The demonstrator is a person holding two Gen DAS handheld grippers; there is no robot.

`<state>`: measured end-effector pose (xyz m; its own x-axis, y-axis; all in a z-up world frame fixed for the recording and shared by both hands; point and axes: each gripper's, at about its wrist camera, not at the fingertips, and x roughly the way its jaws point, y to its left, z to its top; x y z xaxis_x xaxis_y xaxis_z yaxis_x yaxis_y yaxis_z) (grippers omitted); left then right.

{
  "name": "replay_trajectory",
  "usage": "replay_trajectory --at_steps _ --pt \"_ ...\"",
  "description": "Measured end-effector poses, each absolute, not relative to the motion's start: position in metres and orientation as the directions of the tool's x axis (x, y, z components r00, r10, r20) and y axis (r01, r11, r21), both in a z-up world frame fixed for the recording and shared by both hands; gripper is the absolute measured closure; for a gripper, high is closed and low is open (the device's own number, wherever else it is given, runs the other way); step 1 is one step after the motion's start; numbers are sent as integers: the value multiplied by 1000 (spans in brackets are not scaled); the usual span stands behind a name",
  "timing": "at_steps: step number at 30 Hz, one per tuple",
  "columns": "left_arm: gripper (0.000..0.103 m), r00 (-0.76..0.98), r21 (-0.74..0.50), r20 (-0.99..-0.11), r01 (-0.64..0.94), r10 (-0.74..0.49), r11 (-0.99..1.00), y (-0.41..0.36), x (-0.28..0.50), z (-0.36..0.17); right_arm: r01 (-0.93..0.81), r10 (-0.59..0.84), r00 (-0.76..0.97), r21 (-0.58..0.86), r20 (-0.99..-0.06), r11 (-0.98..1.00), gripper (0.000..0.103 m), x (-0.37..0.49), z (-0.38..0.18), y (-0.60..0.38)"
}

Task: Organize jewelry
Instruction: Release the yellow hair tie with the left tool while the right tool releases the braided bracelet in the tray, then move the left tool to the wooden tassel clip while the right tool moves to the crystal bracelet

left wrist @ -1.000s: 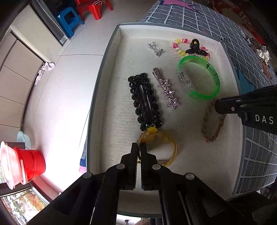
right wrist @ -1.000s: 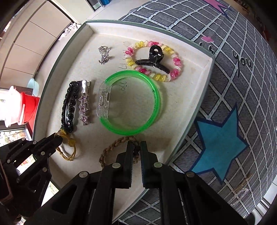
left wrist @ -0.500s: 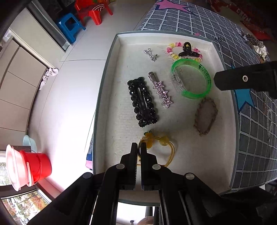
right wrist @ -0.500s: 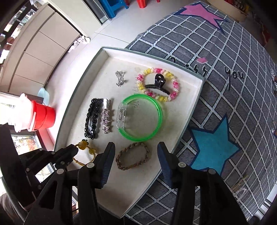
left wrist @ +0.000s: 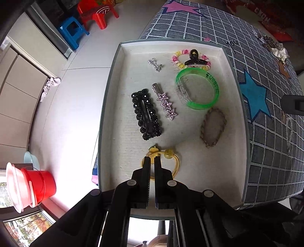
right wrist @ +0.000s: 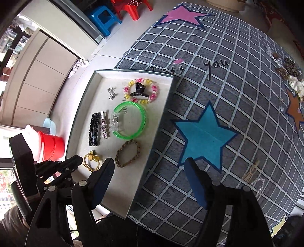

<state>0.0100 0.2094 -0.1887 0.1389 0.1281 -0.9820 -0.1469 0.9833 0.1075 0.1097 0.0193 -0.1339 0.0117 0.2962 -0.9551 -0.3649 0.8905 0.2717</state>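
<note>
Red bucket [left wrist: 40, 187] on the pale floor, low at the left, with a whitish lidded tub [left wrist: 14, 188] touching its left side and a pale blue bowl [left wrist: 31, 159] just behind. Far beyond the bucket, a blue stool [left wrist: 73, 31] beside a red plastic chair [left wrist: 96, 14]. Between bucket and stool, a crumpled grey rag [left wrist: 51, 85] against cream cabinet doors [left wrist: 17, 95].

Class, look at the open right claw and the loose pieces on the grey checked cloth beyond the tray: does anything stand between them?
Nothing visible does. The right claw hangs open over the tray edge; bare cloth lies between it and the loose pieces.
</note>
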Motion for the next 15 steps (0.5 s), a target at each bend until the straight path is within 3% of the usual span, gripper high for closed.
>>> replay_trajectory --at_steps 2,3,15 --pt "11 137 112 -982 -138 131 984 205 9 -187 -331 293 15 272 -956 904 22 107 -134 5" --pt "0 149 130 -977 -144 151 981 204 8 -186 -314 291 19 271 -957 910 22 106 -134 -2" --pt "0 207 233 -947 -85 246 969 178 27 -167 -91 257 51 251 -965 964 17 94 -144 -99"
